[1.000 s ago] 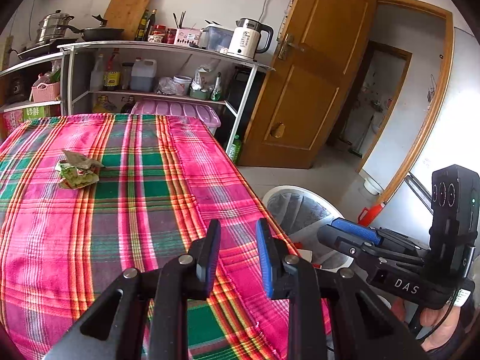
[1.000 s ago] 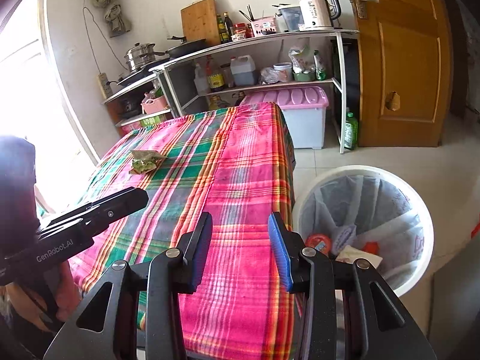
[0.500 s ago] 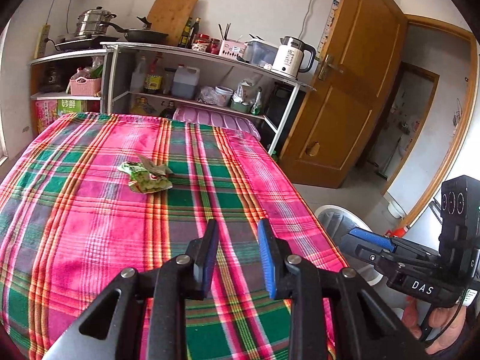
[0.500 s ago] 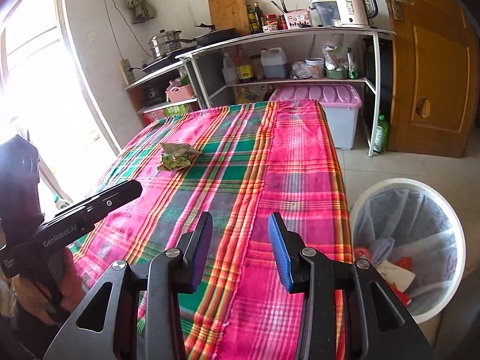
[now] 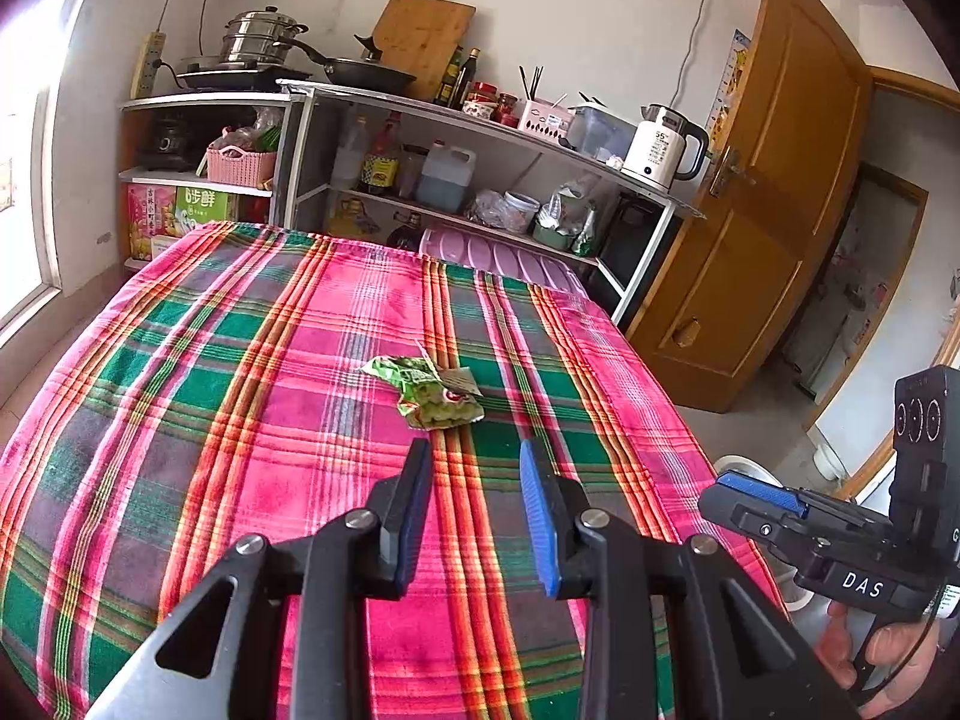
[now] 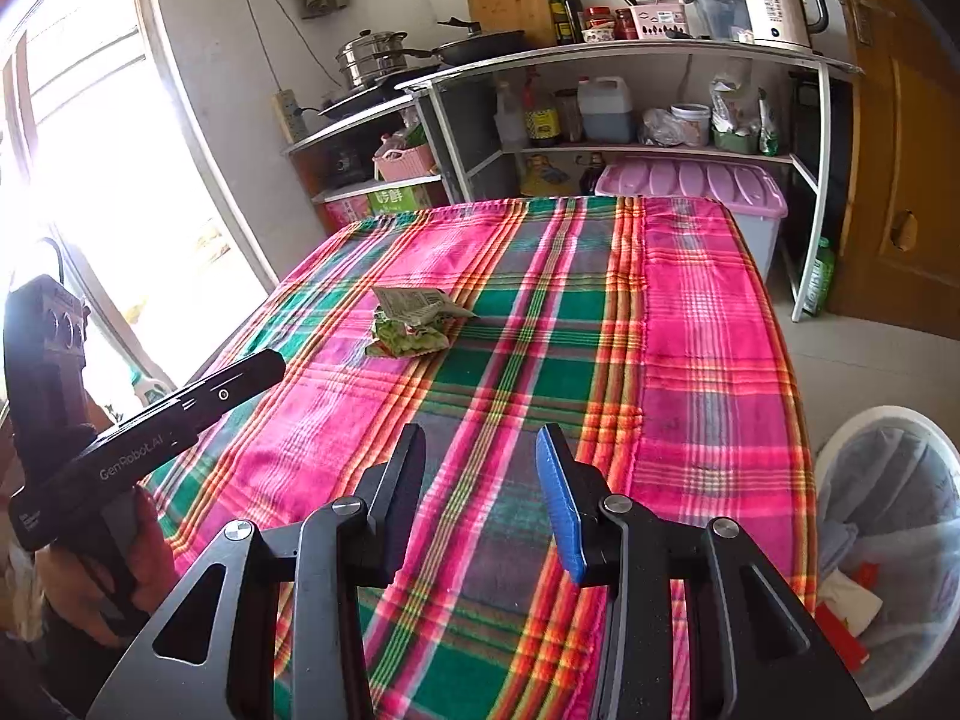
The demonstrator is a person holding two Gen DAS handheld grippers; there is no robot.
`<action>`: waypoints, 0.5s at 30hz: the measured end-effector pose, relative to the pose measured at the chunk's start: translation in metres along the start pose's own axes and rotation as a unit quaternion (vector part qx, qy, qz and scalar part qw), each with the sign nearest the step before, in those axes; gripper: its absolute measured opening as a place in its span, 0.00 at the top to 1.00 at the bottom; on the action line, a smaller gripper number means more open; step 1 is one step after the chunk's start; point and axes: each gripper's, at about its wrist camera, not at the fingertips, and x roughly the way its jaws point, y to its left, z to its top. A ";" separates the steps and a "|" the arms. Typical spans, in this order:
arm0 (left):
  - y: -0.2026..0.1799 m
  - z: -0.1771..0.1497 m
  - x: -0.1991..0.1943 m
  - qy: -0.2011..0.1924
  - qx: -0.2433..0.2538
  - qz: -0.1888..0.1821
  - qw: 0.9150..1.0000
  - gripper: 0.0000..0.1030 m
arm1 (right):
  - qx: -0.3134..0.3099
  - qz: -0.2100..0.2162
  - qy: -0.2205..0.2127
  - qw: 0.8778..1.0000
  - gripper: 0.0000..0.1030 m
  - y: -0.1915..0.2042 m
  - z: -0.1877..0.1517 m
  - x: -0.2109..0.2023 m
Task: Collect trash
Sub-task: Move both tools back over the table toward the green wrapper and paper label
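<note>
Trash (image 5: 437, 393), a crumpled green wrapper, lies on the plaid cloth (image 5: 240, 420) just beyond the left gripper (image 5: 474, 474), whose jaws are opening with nothing between them. Right gripper (image 6: 480, 456) hangs partly open and empty over the near cloth, well short of the wrapper. Bin (image 6: 888, 546) stands on the floor beside the table.

You are looking at "DAS" in white letters on the right gripper (image 5: 756, 495), while "GenRobot.AI" is showing along the side of the left gripper (image 6: 252, 369). The white kettle (image 5: 657, 147) is displaying "55" near its top. Other labels are staying unreadable.
</note>
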 end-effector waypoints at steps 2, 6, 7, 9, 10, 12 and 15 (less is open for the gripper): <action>0.006 0.004 0.003 0.000 -0.004 0.003 1.000 0.69 | -0.001 0.005 0.004 1.000 0.61 0.003 0.005 0.008; 0.017 0.009 0.011 0.003 -0.009 0.011 1.000 0.69 | 0.004 0.010 0.013 1.000 0.61 0.004 0.015 0.025; 0.020 0.010 0.013 0.003 -0.010 0.012 1.000 0.69 | 0.006 0.012 0.015 1.000 0.61 0.004 0.018 0.029; 0.025 0.013 0.015 0.003 -0.013 0.014 1.000 0.69 | 0.009 0.016 0.020 1.000 0.61 0.005 0.024 0.038; 0.028 0.016 0.016 0.002 -0.015 0.015 1.000 0.69 | 0.010 0.017 0.022 1.000 0.61 0.005 0.028 0.043; 0.032 0.018 0.017 0.000 -0.018 0.016 1.000 0.69 | 0.016 0.022 0.028 0.999 0.62 0.005 0.034 0.053; 0.038 0.020 0.017 -0.002 -0.021 0.016 1.000 0.69 | 0.027 0.029 0.038 0.999 0.65 0.006 0.042 0.070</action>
